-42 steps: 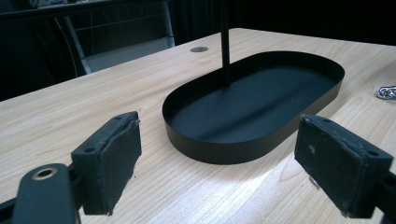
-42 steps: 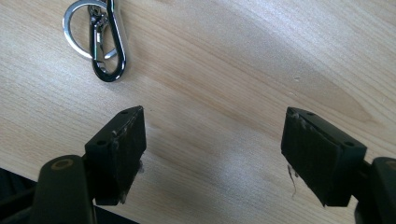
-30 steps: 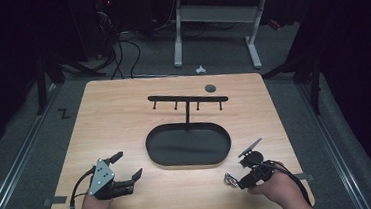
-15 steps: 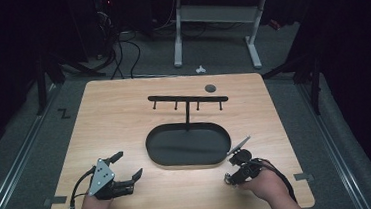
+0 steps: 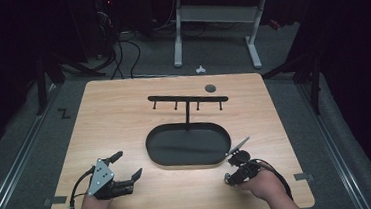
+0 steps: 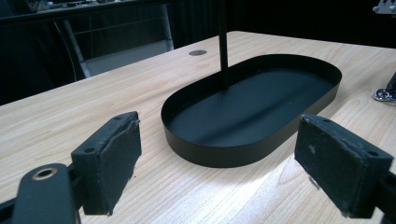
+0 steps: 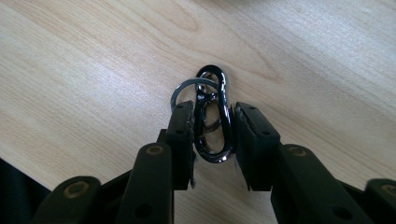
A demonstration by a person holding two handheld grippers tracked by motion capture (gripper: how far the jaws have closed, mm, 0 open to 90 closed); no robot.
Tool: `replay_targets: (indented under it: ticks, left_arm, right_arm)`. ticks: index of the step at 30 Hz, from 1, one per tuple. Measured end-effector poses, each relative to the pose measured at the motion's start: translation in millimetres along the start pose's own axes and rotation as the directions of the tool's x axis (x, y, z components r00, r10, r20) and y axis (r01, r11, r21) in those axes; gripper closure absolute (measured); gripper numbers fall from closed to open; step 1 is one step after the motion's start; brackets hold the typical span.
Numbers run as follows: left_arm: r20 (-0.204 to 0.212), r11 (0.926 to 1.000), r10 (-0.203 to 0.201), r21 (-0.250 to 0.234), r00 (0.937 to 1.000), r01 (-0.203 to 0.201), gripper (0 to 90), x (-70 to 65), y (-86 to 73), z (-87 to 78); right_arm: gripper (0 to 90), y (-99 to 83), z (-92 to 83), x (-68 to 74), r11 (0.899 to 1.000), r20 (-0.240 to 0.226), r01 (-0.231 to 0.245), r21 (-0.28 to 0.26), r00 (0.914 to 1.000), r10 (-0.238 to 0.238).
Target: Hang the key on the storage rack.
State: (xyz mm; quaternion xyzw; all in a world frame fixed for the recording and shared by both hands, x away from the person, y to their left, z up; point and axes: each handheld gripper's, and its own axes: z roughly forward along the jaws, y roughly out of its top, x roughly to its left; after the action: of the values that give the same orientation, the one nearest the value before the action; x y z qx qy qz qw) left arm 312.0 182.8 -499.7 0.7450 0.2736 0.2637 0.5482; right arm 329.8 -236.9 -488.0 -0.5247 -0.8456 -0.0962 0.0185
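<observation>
The right gripper [image 7: 212, 128], its jaws just closing, clasps a carabiner [image 7: 212, 116] with rings lying on the table [image 5: 124, 119], just right of the tray [image 5: 189, 144]. The left gripper [image 5: 123, 164] rests spread wide left of the tray.

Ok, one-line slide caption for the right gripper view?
Right gripper closing its jaws around a carabiner keyring lying on the wooden table.

An oval black tray [image 5: 167, 158] sits mid-table, a thin post with a hooked crossbar [image 5: 187, 99] rising from its far end. Bare wooden tabletop [image 5: 114, 120] lies open to both sides and along the near edge.
</observation>
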Motion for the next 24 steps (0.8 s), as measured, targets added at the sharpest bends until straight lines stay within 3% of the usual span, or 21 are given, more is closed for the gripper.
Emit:
replay_targets:
  ticks: [7,17,19,20,24]
  left_arm:
    - [0.002,1.0,0.003,0.0,1.0,-0.003,15.1,-0.4,0.3,0.2]
    - [0.002,0.9999,0.002,-0.011,1.0,-0.002,15.1,-0.1,0.7,-1.1]
    - [0.002,0.9999,0.002,-0.011,1.0,-0.002,15.1,-0.1,0.7,-1.2]
    - [0.002,0.9999,0.0,-0.011,1.0,0.0,15.1,0.1,0.7,-1.1]
    - [0.002,0.9999,0.0,-0.011,1.0,0.0,15.1,0.0,0.6,-0.9]
  right_arm:
    - [69.7,0.8,0.1,5.0,0.999,0.029,0.031,0.013,0.9991,-0.032]
    - [71.0,-0.2,0.6,7.9,0.999,0.041,0.036,0.0,0.9985,-0.036]
    - [71.1,-0.9,0.3,9.8,1.0,0.036,0.014,0.003,0.9993,-0.014]
    - [71.3,-1.1,0.1,8.1,0.999,0.041,0.052,-0.005,0.9978,-0.051]
    - [71.7,-2.7,-0.5,8.8,0.999,0.049,0.042,-0.003,0.9979,-0.041]
